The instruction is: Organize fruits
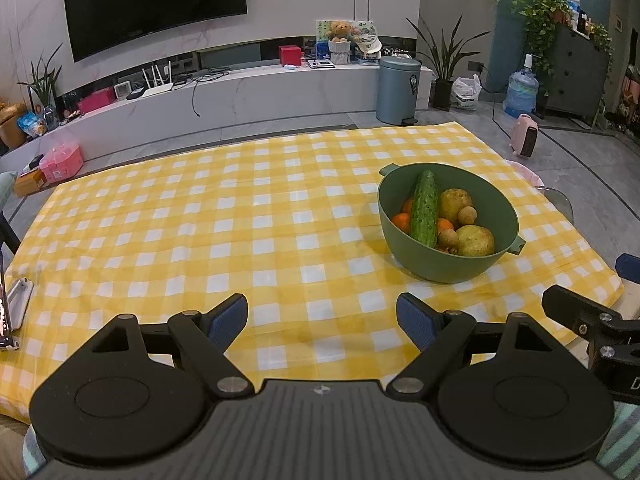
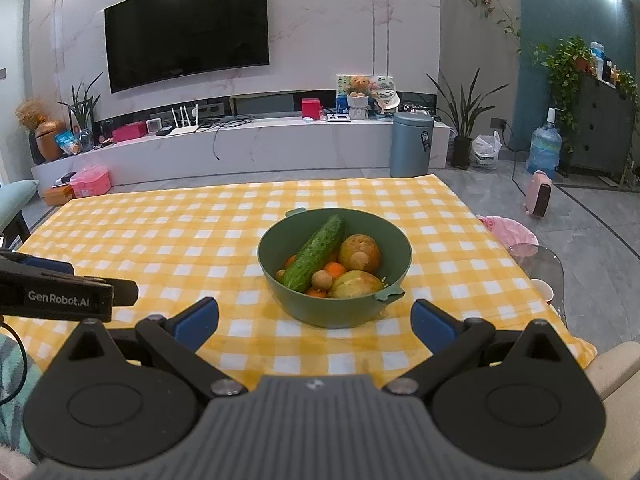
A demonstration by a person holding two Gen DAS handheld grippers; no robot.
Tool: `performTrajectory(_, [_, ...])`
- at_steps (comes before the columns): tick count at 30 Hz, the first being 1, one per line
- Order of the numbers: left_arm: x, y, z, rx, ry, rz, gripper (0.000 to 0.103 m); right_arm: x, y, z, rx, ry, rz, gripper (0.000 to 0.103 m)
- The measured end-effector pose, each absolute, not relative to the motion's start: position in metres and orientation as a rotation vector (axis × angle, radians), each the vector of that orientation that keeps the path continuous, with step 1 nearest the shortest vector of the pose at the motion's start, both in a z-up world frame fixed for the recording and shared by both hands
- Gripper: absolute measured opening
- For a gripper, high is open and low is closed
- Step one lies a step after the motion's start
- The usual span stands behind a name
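Note:
A green bowl (image 1: 448, 256) stands on the yellow checked tablecloth (image 1: 240, 216), right of centre. It holds a cucumber (image 1: 425, 208) leaning on the rim, two brownish pears (image 1: 475, 240), oranges (image 1: 401, 220) and small round brown fruits (image 1: 467, 214). My left gripper (image 1: 322, 320) is open and empty, near the table's front edge, left of the bowl. In the right wrist view the bowl (image 2: 334, 304) with the cucumber (image 2: 318, 253) sits just ahead of my right gripper (image 2: 314, 320), which is open and empty.
A phone on a stand (image 1: 14, 308) is at the table's left edge. The right gripper's body (image 1: 592, 320) shows at the left view's right side; the left gripper's body (image 2: 60, 292) shows at left. A glass table corner (image 2: 536, 268) is beyond the right edge.

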State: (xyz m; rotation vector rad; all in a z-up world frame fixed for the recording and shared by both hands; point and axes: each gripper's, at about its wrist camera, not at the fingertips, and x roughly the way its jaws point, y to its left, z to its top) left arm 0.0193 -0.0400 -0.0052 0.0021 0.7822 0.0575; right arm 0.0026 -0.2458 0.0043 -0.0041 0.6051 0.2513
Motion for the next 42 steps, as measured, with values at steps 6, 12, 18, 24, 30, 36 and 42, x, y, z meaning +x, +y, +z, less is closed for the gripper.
performTrajectory(6, [0.0194,-0.0394,-0.0055,0.001,0.783,0.060,0.099,0.0040,-0.2460,0.0025,0.002,0.614,0.253,0.099])
performTrajectory(12, [0.0196,-0.0386,-0.0055,-0.001,0.781,0.066,0.099,0.0066,-0.2471,0.0024,0.013,0.616,0.249,0.099])
performTrajectory(18, [0.0187,-0.0398,-0.0051,0.004,0.785,0.060,0.099,0.0043,-0.2457,0.0005,0.012,0.616,0.253,0.099])
performTrajectory(24, [0.0180,-0.0407,-0.0045,0.001,0.783,0.061,0.099,0.0045,-0.2480,0.0018,0.023,0.616,0.243,0.099])
performTrajectory(30, [0.0180,-0.0407,-0.0042,0.003,0.783,0.061,0.099,0.0035,-0.2466,0.0005,0.025,0.624,0.247,0.099])
performTrajectory(36, [0.0166,-0.0403,-0.0021,0.000,0.777,0.068,0.099,0.0027,-0.2467,0.0004,0.024,0.623,0.249,0.099])
performTrajectory(42, [0.0161,-0.0404,-0.0015,0.003,0.773,0.072,0.099,0.0016,-0.2475,-0.0005,0.033,0.630,0.252,0.099])
